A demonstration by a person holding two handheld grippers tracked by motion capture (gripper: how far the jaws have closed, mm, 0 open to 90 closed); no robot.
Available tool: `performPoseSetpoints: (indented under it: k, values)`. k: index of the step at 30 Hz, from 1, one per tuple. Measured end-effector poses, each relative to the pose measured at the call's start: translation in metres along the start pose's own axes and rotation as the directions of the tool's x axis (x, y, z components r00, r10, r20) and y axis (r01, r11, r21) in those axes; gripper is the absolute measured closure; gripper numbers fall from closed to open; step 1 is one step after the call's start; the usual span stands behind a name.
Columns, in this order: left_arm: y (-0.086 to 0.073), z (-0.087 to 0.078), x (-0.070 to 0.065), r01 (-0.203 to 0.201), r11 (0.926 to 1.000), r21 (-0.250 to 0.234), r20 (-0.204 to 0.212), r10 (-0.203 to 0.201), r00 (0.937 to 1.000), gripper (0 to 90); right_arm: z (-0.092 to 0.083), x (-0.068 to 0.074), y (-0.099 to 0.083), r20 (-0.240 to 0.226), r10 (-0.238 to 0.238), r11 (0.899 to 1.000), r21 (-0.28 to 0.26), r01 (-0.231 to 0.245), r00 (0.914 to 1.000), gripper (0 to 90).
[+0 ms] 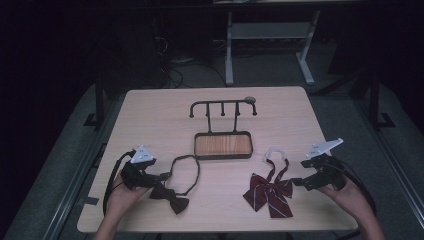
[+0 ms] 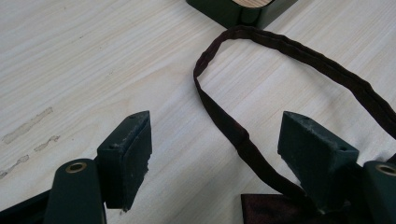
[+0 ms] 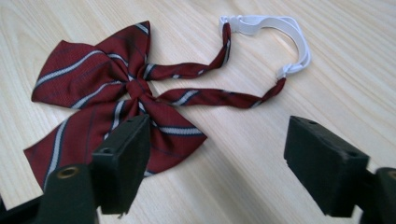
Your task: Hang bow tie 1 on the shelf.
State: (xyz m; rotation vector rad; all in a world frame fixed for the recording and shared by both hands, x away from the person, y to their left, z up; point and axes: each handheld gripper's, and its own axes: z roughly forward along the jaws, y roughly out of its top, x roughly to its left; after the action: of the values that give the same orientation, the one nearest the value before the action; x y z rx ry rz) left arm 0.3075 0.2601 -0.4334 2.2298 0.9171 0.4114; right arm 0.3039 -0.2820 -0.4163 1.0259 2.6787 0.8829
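Nearest the near edge of the tabletop, two bow ties are laid out, one before each hand. At the near left corner the dark brown bow tie is met by the left gripper, whose jaws are spread wide with the neck strap running between them; nothing is pinched yet. Toward the near right corner the striped red bow tie is seen, its white clasp band pointing to the far edge. The right gripper is held just beside it, jaws likewise spread and empty.

A black hook rack on a wooden-floored tray stands at the middle, toward the far edge, well apart from both ties; hanging the ties there is judged to be the aim.

For a sound pick-up, the strap should be taken close to the knot, so that the loop is left free to fall open. The jaws are best lowered until they touch the wood before being closed, since the strap is thin and flat. The red tie would be better gripped by its strap than by a wing.
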Motion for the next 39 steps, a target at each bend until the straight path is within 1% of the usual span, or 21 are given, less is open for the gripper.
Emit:
performPoseSetpoints:
  k: [2, 5, 7, 8, 10, 12, 17, 18, 19, 20, 22, 25, 26, 27, 28, 31, 32, 33, 39]
  values:
    - [0.000, 0.000, 0.000, -0.002, 1.0000, 0.002, 0.001, 0.002, 1.0000, 26.5, 0.001, 0.000, 0.006, -0.009, -0.002, 1.000, 0.014, 0.002, 1.0000, 21.2]
    - [0.000, 0.000, 0.000, -0.003, 1.0000, 0.001, 0.001, 0.003, 1.0000, 26.5, 0.002, -0.001, 0.013, -0.010, -0.018, 0.999, 0.027, 0.018, 0.9998, 21.2]
    - [0.000, 0.000, 0.000, -0.004, 1.0000, -0.003, 0.002, 0.004, 1.0000, 26.5, 0.003, -0.001, 0.016, -0.011, -0.018, 0.999, 0.033, 0.018, 0.9998, 21.1]
    - [0.000, 0.000, -0.001, 0.002, 1.0000, -0.004, 0.003, -0.002, 1.0000, 26.5, 0.004, -0.002, 0.017, -0.015, -0.018, 0.999, 0.035, 0.018, 0.9997, 21.1]
    - [0.000, -0.001, 0.000, 0.000, 1.0000, -0.004, 0.001, 0.000, 1.0000, 26.5, 0.007, -0.004, 0.022, -0.013, -0.016, 0.999, 0.052, 0.017, 0.9998, 21.5]
    - [0.000, 0.000, 0.000, -0.005, 1.0000, -0.003, 0.000, 0.005, 1.0000, 26.5, 0.008, -0.004, 0.025, -0.017, -0.009, 0.998, 0.056, 0.010, 0.9998, 22.9]
    - [0.000, 0.000, 0.000, -0.005, 1.0000, -0.001, 0.002, 0.005, 1.0000, 26.5, 0.011, -0.006, 0.036, -0.012, -0.014, 0.997, 0.080, 0.015, 0.9998, 25.9]
    - [0.000, 0.000, 0.000, -0.002, 1.0000, -0.001, 0.002, 0.002, 1.0000, 26.5, 0.011, -0.007, 0.038, -0.005, -0.010, 0.996, 0.086, 0.011, 0.9999, 26.4]
    - [0.000, 0.000, 0.000, -0.002, 1.0000, -0.001, 0.002, 0.002, 1.0000, 26.5, 0.012, -0.008, 0.041, -0.002, -0.016, 0.996, 0.089, 0.016, 0.9999, 28.6]
    - [0.000, 0.000, 0.000, -0.001, 1.0000, -0.002, 0.003, 0.001, 1.0000, 26.5, 0.012, -0.009, 0.043, -0.002, -0.011, 0.996, 0.091, 0.011, 0.9999, 30.3]
    - [0.000, 0.000, 0.000, -0.003, 1.0000, -0.001, 0.003, 0.003, 1.0000, 26.5, 0.014, -0.011, 0.046, 0.009, -0.016, 0.995, 0.097, 0.015, 0.9998, 30.8]
    - [0.000, 0.000, 0.000, -0.003, 1.0000, -0.002, 0.004, 0.003, 1.0000, 26.6, 0.018, -0.014, 0.050, 0.006, -0.001, 0.993, 0.115, 0.000, 1.0000, 32.7]
    - [0.000, 0.000, -0.001, 0.007, 1.0000, -0.003, 0.006, -0.007, 1.0000, 26.6, 0.020, -0.016, 0.051, 0.011, -0.003, 0.993, 0.119, 0.002, 0.9999, 33.3]
    - [0.000, 0.000, -0.001, 0.007, 1.0000, -0.003, 0.006, -0.007, 1.0000, 26.6, 0.020, -0.016, 0.051, 0.011, -0.003, 0.993, 0.119, 0.002, 0.9999, 33.3]
    - [0.000, 0.000, 0.000, 0.006, 1.0000, 0.001, 0.006, -0.006, 1.0000, 26.6, 0.022, -0.018, 0.054, 0.013, 0.012, 0.991, 0.132, -0.014, 0.9998, 35.4]
    - [0.000, 0.000, -0.001, 0.007, 1.0000, -0.001, 0.006, -0.007, 1.0000, 26.6, 0.025, -0.021, 0.057, 0.022, 0.016, 0.990, 0.141, -0.019, 0.9996, 36.2]
    - [0.000, 0.001, -0.001, 0.006, 1.0000, -0.004, 0.007, -0.006, 1.0000, 26.6, 0.026, -0.022, 0.059, 0.019, 0.028, 0.988, 0.150, -0.030, 0.9994, 37.1]
    - [0.000, 0.001, 0.000, -0.001, 1.0000, -0.003, 0.006, 0.001, 1.0000, 26.6, 0.027, -0.024, 0.060, 0.018, 0.027, 0.987, 0.155, -0.030, 0.9995, 37.7]
    - [0.000, 0.000, 0.000, 0.006, 1.0000, -0.005, 0.006, -0.006, 1.0000, 26.6, 0.032, -0.030, 0.068, 0.023, 0.049, 0.982, 0.181, -0.053, 0.9985, 41.1]
